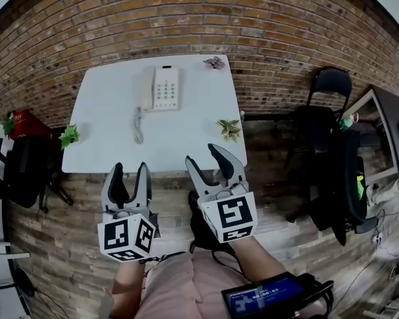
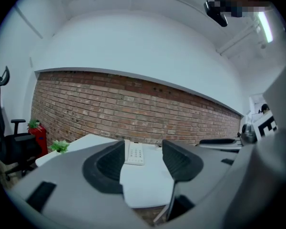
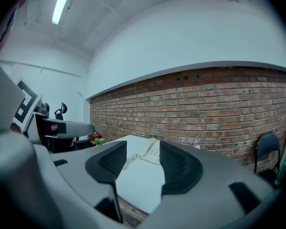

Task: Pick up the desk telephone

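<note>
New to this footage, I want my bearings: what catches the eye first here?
A white desk telephone sits at the far side of a white table against a brick wall. At the table's near edge hover the left gripper and right gripper, jaws apart and empty.

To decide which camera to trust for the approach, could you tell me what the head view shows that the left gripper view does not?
Only the head view shows the small plant at the right edge of the white table, the black folding chair and the coiled cord. Only the left gripper view shows the ceiling light strip. Both show the desk telephone on that table, the brick wall and the left-corner plant.
</note>
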A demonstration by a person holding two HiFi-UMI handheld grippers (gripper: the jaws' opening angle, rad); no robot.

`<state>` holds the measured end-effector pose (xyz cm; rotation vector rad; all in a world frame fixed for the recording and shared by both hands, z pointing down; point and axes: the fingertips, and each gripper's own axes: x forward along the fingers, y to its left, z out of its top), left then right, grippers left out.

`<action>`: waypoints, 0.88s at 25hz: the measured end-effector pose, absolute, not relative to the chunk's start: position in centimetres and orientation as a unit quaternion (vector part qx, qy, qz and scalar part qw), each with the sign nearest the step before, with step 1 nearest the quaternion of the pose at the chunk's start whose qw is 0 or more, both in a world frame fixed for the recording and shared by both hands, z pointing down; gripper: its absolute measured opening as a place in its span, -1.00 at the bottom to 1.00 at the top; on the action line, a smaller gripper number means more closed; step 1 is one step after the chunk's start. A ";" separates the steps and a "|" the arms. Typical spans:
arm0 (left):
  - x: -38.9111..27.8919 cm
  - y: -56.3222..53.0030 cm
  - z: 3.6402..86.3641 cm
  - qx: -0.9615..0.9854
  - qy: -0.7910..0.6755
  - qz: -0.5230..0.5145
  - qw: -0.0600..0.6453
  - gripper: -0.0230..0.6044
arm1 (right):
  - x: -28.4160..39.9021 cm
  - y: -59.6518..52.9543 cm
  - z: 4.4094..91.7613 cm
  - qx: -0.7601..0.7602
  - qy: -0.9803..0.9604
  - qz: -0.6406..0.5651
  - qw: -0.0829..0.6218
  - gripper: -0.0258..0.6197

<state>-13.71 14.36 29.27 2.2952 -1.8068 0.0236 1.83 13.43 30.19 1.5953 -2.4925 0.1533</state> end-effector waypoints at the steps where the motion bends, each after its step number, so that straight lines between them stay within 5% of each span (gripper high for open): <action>1: -13.5 13.4 29.6 0.781 -0.614 0.011 0.111 -0.12 | 2.0 12.5 30.7 0.536 -0.838 0.056 0.090 -0.24; 22: -13.7 -7.2 26.4 0.760 -0.645 0.012 0.085 -0.08 | 3.8 -10.6 28.8 0.516 -0.852 0.056 0.070 -0.24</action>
